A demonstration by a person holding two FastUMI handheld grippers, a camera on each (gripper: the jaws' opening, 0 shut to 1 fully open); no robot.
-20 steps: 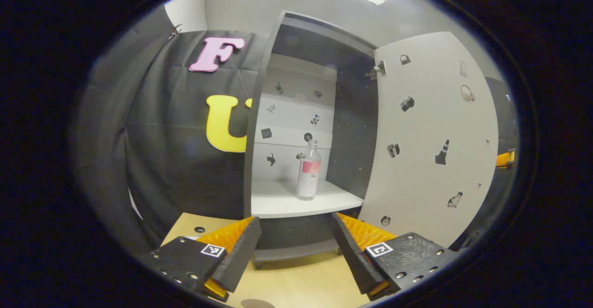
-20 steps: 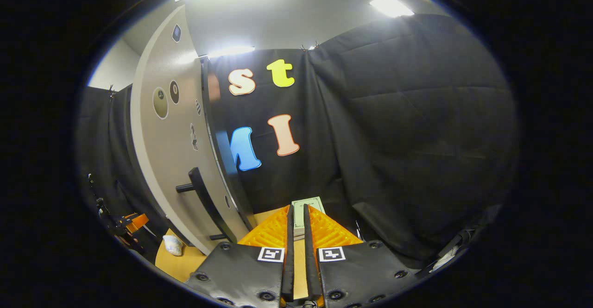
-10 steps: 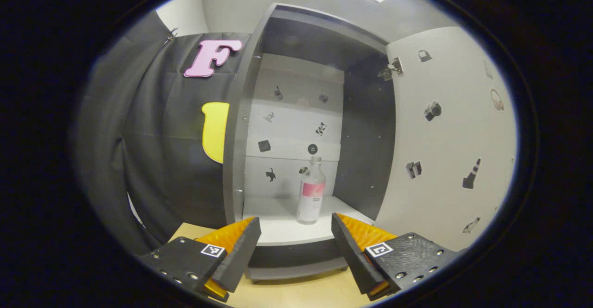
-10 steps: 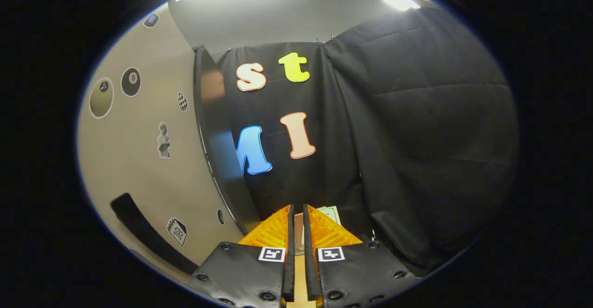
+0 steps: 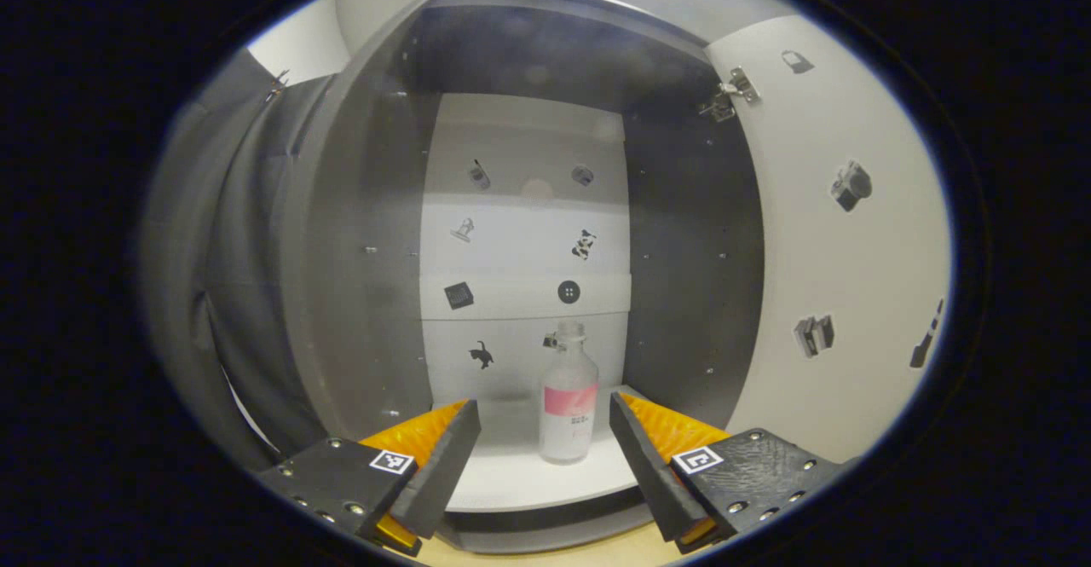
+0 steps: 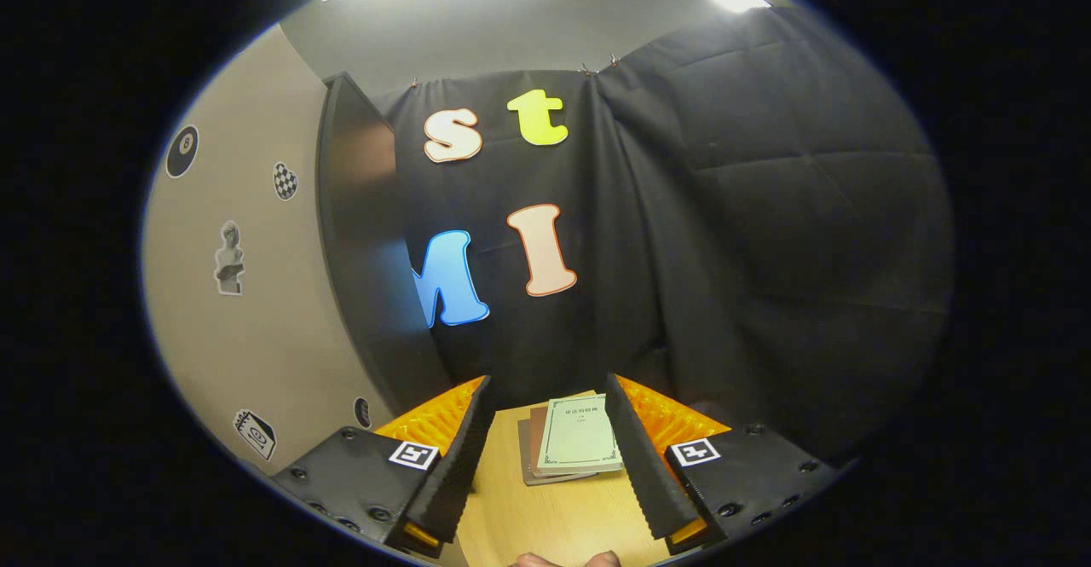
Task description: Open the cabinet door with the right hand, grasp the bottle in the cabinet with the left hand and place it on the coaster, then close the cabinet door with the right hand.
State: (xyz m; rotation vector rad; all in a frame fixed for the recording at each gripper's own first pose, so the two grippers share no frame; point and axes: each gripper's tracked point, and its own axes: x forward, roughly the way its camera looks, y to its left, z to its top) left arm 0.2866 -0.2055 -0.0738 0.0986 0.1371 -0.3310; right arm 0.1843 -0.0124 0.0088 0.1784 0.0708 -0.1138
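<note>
- The left gripper (image 5: 543,431) is held with its fingers spread wide apart and nothing gripped; it is aimed into the open cabinet (image 5: 358,251), its fingertips level with the front edge of the white shelf (image 5: 545,486).
- The bottle (image 5: 568,396) is seen between the two fingers but farther back, untouched; it stands upright on the shelf, right of centre; it is a translucent bottle with a pink label band and a clear cap.
- Small stickers are noted on the pale back panel (image 5: 524,251) behind the bottle; the cabinet's side walls are dark grey.
- The cabinet door (image 5: 844,277) is swung open to the right, its inner face pale with stickers; a hinge (image 5: 731,94) is visible at its top corner.
- The right gripper (image 6: 545,418) is likewise held spread apart and empty, over a light wooden table (image 6: 545,524).
- A stack of booklets (image 6: 571,439) lies on the table between its fingers, beyond the tips; the uppermost cover is pale green.
- The door's outer face with stickers (image 6: 230,294) is seen at the left of the right gripper view; part of a hand (image 6: 562,560) is glimpsed at the bottom edge.
</note>
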